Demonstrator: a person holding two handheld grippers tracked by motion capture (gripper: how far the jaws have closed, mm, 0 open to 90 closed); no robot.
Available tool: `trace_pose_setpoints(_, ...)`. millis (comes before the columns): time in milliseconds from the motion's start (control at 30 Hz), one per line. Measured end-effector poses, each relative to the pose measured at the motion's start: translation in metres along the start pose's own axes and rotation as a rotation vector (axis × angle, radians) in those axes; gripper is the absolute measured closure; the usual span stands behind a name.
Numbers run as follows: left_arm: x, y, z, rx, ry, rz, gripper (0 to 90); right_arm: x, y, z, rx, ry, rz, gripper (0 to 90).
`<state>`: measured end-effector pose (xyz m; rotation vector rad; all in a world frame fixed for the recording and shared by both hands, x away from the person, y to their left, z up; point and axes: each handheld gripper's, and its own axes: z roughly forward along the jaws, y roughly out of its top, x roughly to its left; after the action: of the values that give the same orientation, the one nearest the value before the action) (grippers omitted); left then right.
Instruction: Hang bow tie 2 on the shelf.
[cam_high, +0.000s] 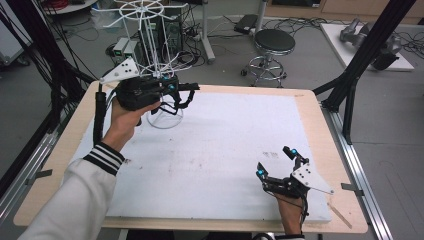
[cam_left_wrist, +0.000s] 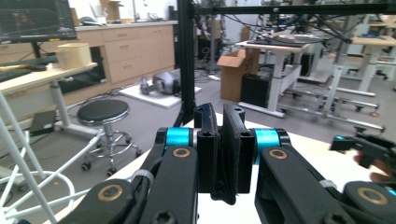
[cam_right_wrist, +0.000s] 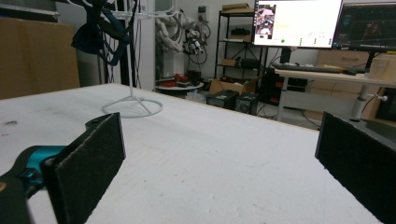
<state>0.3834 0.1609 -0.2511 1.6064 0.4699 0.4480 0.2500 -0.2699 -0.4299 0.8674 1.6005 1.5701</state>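
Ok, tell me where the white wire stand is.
High view: the white wire stand is at the table's far left edge, beside the left gripper.

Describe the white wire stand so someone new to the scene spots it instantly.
Start at the white table and go to its far left corner. The wire stand rises there from a round ring base, beside the left gripper. It is the one thin white frame, with spokes fanning out on top.
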Motion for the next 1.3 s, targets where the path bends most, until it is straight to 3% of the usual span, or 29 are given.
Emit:
trace_pose_setpoints(400,0.007,-0.004,0.006,0.007,0.097,-0.004,83.8,0.002,-0.005,0.004,0.001,0.003,-0.001,0.8)
trace_pose_setpoints(1000,0.009,-0.007,0.015,-0.017,0.163,-0.03,83.8,0.004,-0.012,0.01,0.016,-0.01,-0.023,0.8)
trace_pose_setpoints(1300,0.012,-0.01,0.017,0.005,0.208,-0.03,83.8,0.004,-0.016,0.012,0.032,-0.008,-0.014,0.8)
